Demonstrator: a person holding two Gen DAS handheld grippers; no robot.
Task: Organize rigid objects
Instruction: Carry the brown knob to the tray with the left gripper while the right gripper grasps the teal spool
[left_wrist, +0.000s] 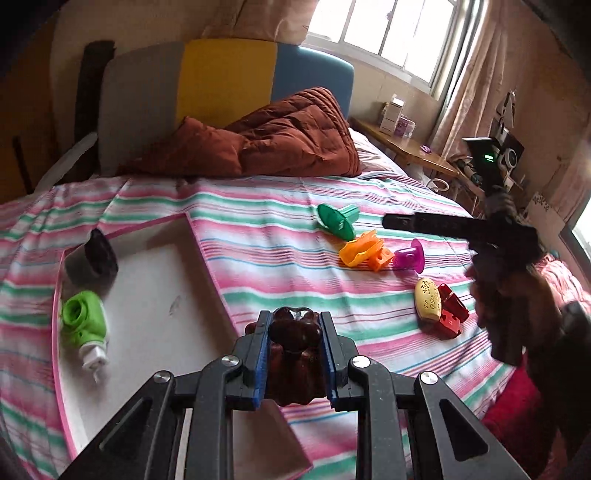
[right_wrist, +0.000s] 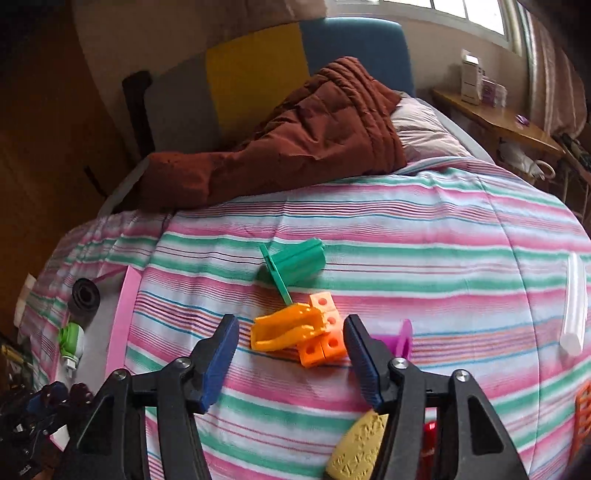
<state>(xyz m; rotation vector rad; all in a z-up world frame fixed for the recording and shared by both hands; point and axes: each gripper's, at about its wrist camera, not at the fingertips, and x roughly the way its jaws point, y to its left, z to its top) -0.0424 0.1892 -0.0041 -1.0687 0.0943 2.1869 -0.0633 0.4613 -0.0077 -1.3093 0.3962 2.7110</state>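
Left gripper (left_wrist: 293, 332) clamps dark brown fluted piece (left_wrist: 295, 328) over white tray (left_wrist: 155, 288), seen left cam only. Right gripper (right_wrist: 291, 354) spread wide, empty, above orange clip (right_wrist: 288, 330); right cam alone shows white tube (right_wrist: 574, 302).

This is a bedroom in a home. A bed (left_wrist: 280, 236) with a pink, green and white striped cover fills the view, a rumpled rust-brown quilt (left_wrist: 280, 136) heaped at its head end against a padded headboard (left_wrist: 225, 81) in grey, yellow and blue panels. Beyond the bed's far right corner, a wooden side table (left_wrist: 410, 147) with small boxes stands under a curtained window (left_wrist: 391, 33).
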